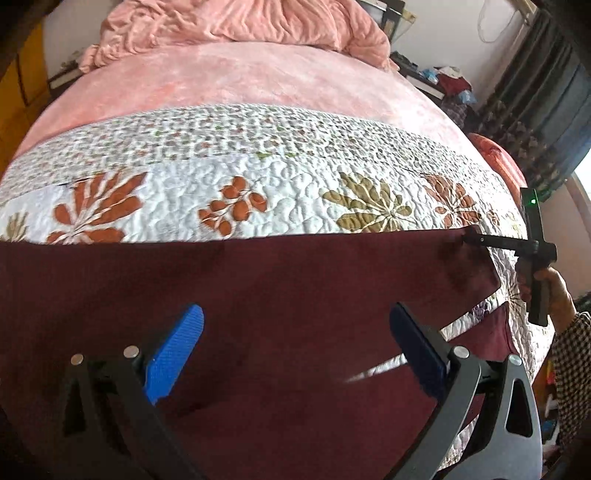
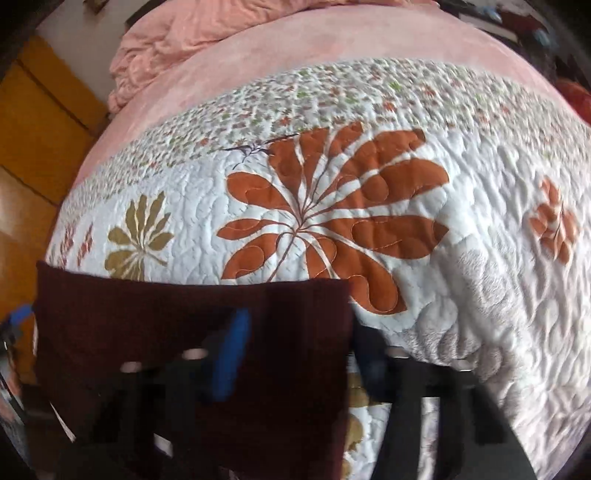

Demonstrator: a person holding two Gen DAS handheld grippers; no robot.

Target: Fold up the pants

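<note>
Dark maroon pants [image 1: 258, 295] lie spread across the floral quilt [image 1: 295, 192] on the bed. My left gripper [image 1: 295, 332] is open just above the cloth, its blue pads [image 1: 173, 354] wide apart and empty. My right gripper [image 1: 471, 236] shows at the far right of the left wrist view, pinching the pants' upper right corner. In the blurred right wrist view the pants [image 2: 166, 325] drape over my right gripper [image 2: 299, 354]; one blue pad [image 2: 229, 358] is before the cloth, the other finger is behind its edge.
A pink blanket [image 1: 258, 85] and a bunched pink duvet [image 1: 240, 22] cover the far half of the bed. A yellow wooden cabinet [image 2: 33, 140] stands left. Cluttered shelves [image 1: 443, 81] and dark curtains [image 1: 535, 110] are at the right.
</note>
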